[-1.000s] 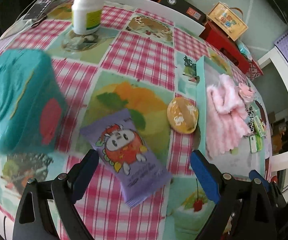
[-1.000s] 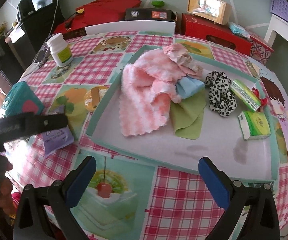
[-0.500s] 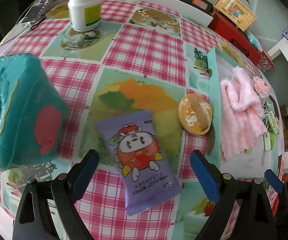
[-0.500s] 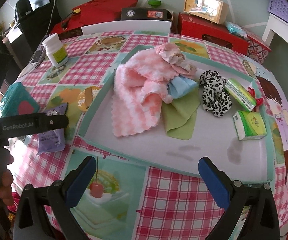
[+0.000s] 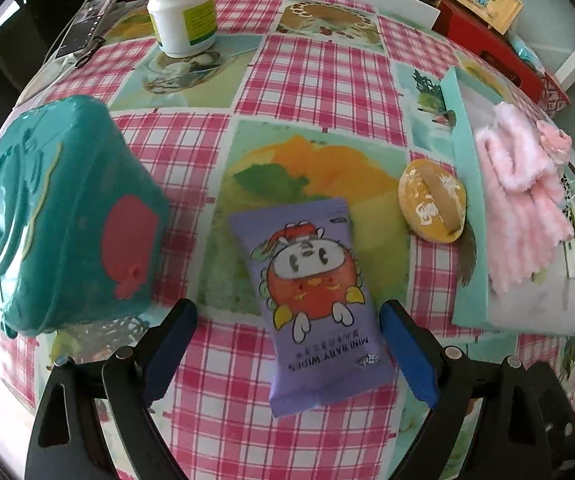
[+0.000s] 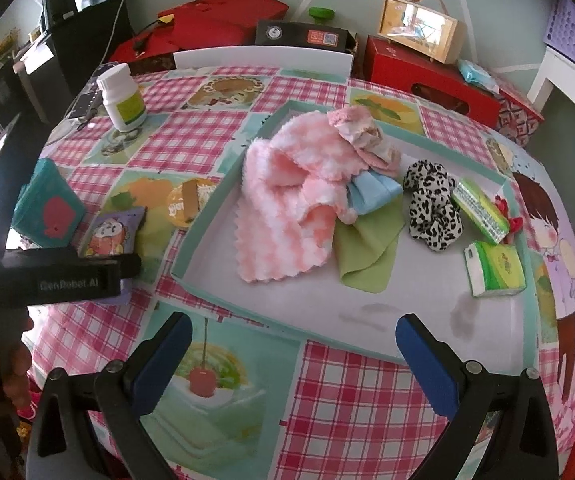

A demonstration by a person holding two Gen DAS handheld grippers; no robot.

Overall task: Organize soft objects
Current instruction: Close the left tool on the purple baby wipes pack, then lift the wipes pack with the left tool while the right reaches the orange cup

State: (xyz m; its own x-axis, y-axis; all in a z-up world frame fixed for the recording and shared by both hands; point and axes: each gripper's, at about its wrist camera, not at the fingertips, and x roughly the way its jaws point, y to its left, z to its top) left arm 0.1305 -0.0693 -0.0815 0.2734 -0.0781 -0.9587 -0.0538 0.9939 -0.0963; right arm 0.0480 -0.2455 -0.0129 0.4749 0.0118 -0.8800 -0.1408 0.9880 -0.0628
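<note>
Left hand-held gripper (image 5: 287,354) released, jaws spread wide, poised over the purple wipes pack (image 5: 312,300) — pack lying flat on the checked counter (image 5: 319,68) at lower centre of the left wrist view, its lower half between the blue fingertips (image 5: 171,344), whether touched cannot be told. Teal soft pouch (image 5: 59,216) at the left edge, well apart from the pack. Round yellow packet (image 5: 431,204) to the right of centre, just beside the rim of the teal tray (image 5: 463,208). White bottle (image 5: 181,8) upright at upper left.

Right hand-held gripper (image 6: 293,364) likewise released, nothing between its jaws, low in the right wrist view over the near rim of the tray. Inside the tray, from centre to right: pink fluffy cloth (image 6: 283,204) draped partly over a green cloth (image 6: 367,252), a blue cloth (image 6: 373,192) tucked between them, leopard scrunchie (image 6: 431,208), two green tissue packs (image 6: 495,270) near the right rim. Person's hand (image 6: 11,364) at lower left — gripping the handle of the left tool.
</note>
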